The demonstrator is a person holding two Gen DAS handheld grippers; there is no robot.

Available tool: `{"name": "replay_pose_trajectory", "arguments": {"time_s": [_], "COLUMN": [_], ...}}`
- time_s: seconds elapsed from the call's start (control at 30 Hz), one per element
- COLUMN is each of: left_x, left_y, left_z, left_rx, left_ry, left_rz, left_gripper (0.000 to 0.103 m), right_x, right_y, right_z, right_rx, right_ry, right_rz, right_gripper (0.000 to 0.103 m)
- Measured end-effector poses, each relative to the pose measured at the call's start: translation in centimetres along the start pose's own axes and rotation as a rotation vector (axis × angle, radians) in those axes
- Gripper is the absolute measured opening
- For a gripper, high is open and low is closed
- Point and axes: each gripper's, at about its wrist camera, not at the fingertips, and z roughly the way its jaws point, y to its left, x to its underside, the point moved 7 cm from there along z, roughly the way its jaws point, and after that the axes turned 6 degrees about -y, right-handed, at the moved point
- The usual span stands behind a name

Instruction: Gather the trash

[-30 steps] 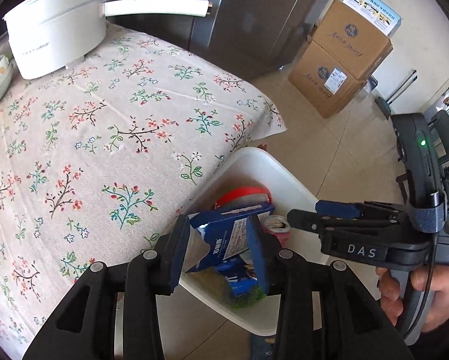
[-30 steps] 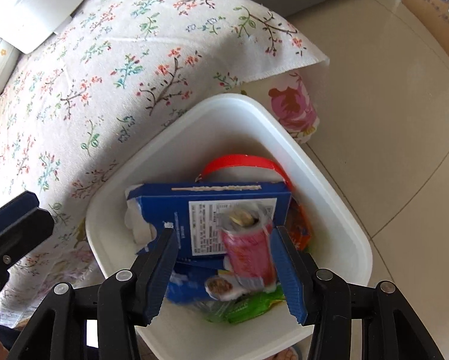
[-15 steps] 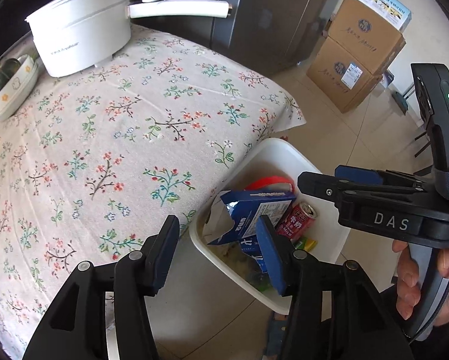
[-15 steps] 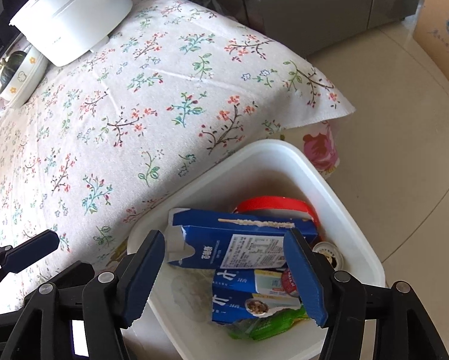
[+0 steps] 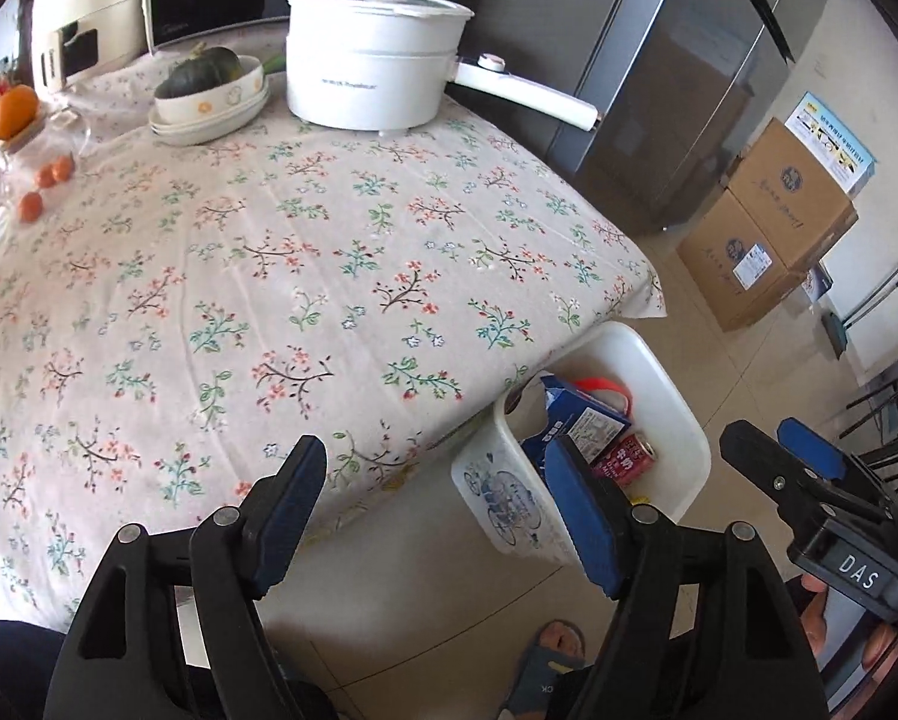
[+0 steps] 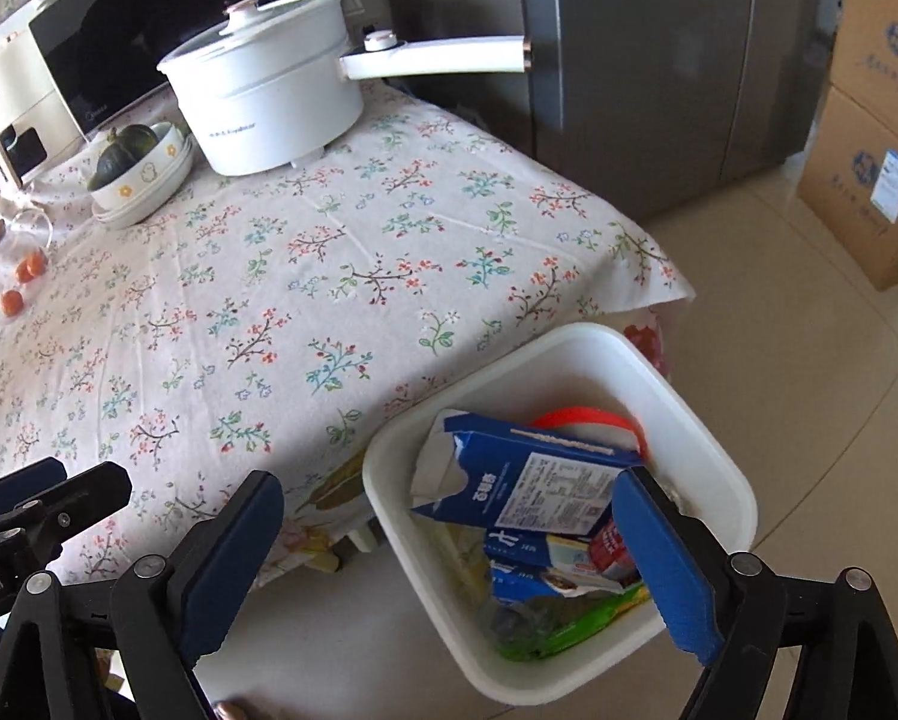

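Note:
A white bin (image 5: 679, 420) (image 6: 721, 426) stands on the floor by the table's corner. In it lie a blue carton (image 5: 559, 414) (image 6: 526, 480), a red can (image 5: 625, 459) (image 6: 607, 540), a red lid (image 6: 592, 420) and a green wrapper (image 6: 544, 630). My left gripper (image 5: 434, 447) hovers above the table edge and the bin, its jaws opening with nothing between them. My right gripper (image 6: 449, 480) hangs over the bin, jaws also opening and empty. In the left wrist view the right gripper (image 5: 769, 435) shows at the right edge.
The table with the floral cloth (image 5: 269, 276) carries a white electric pot (image 5: 377, 72) with a long handle, a bowl with a squash (image 5: 209, 96) and oranges (image 5: 14, 111). A grey fridge (image 5: 676, 90) and cardboard boxes (image 5: 766, 228) stand behind. A slippered foot (image 5: 550, 654) is below.
The left gripper let go of the blue carton and the right let go of the red can; both now lie in the bin. Both grippers rose, drew back and spread wider.

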Motion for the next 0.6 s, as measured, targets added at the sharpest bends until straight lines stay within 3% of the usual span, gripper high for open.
{"name": "replay_pose_trajectory", "arguments": {"time_s": [0.13,0.27,0.37,0.5,0.6], "left_x": [1.0,1.7,1.6,1.9,2.0], "left_y": [0.6,1.4,2.4,2.9,2.5], "left_z": [-2.6,-3.1,-2.0,-0.6,-0.3], "left_rx": [-0.083,-0.159,-0.189,-0.152,-0.171], "left_ry": [-0.121,-0.174,-0.154,-0.094,-0.093], "left_rz": [0.051,0.089,0.084,0.038,0.069], "left_gripper": [0.082,0.086,0.087,0.087,0.087], "right_x": [1.7,2.8,3.2,3.9,4.1], "right_y": [0.6,1.1,1.7,1.8,1.8], "right_z": [-1.3,-1.7,-0.8,0.6,1.0], "right_rx": [0.03,0.143,0.168,0.178,0.191], "right_ry": [-0.036,-0.095,-0.096,-0.076,-0.075], "right_rz": [0.058,0.034,-0.026,-0.055,-0.067], "right_gripper": [0.098,0.099,0.099,0.099,0.099]}}
